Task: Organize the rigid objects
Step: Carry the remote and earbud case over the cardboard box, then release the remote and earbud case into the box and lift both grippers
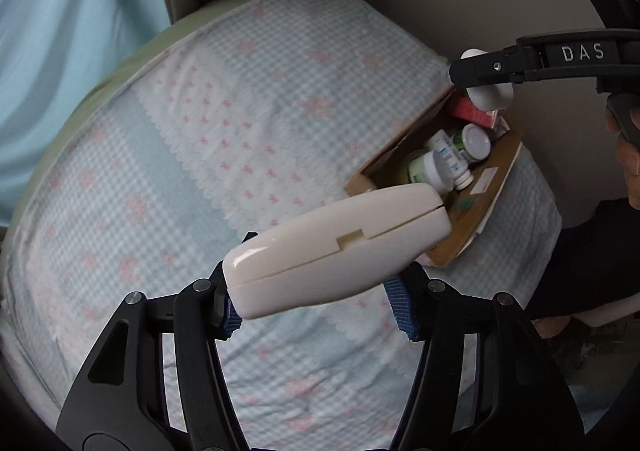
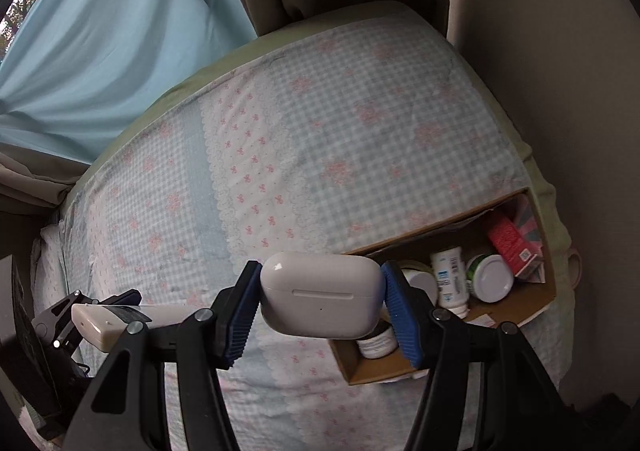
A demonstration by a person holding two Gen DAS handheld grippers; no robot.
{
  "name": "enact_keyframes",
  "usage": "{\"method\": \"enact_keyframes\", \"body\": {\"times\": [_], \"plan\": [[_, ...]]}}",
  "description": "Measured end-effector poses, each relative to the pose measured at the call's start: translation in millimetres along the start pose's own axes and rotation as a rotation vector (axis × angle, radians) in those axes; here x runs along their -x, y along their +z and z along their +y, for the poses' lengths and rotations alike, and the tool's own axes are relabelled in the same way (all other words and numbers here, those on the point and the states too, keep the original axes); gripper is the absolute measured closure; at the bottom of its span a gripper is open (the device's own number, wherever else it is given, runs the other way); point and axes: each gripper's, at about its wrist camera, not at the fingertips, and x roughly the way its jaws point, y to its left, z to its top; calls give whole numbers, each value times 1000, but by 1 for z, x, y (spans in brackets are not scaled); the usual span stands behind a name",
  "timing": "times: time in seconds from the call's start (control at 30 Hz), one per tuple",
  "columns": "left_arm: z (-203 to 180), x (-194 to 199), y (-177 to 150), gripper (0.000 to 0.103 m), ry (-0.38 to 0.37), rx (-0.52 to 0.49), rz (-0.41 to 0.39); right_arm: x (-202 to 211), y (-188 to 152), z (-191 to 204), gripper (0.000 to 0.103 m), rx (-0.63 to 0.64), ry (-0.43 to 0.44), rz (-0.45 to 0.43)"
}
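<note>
Left wrist view: the cardboard box sits near the right edge of the bed, against the wall, and its near corner is hidden behind the cream case. Inside it, only parts of the white bottles show, lying overlapped; a white-lidded jar and a red carton sit farther in, the carton partly covered. Labels are too small to read. The left gripper pinches the cream case between its 2 blue pads, the case slanting up to the right with its far end over the box's near corner. The right gripper enters from the right edge, seen side-on above the box's far end; a white object shows around its tip, but how wide it stands cannot be told here.

Right wrist view: the right gripper is pressed onto a white earbud case, 1 blue pad on each side, lid seam facing the camera. The case hangs just beside the box's left end, hiding part of 1 bottle below it. The box holds a standing-label bottle, the jar and the red carton. At the lower left, the left gripper is mostly cut off behind the right gripper's frame, with the cream case's end showing.
</note>
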Motion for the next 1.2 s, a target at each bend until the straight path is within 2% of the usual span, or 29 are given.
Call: {"method": "enact_keyframes", "body": {"times": [0.23, 0.47, 0.7, 0.93, 1.2], "plan": [[-90, -38, 34, 48, -57, -4, 24, 11, -18, -94, 47, -19, -15, 22], [-143, -88, 48, 48, -72, -29, 92, -13, -40, -153, 47, -26, 5, 57], [-172, -131, 45, 48, -44, -90, 190, -64, -55, -184, 47, -32, 41, 118], [-179, -162, 47, 48, -29, -122, 263, -101, -44, -197, 47, -29, 67, 137], [-191, -187, 64, 48, -10, -151, 279, -130, -24, -196, 47, 0, 100, 144]]}}
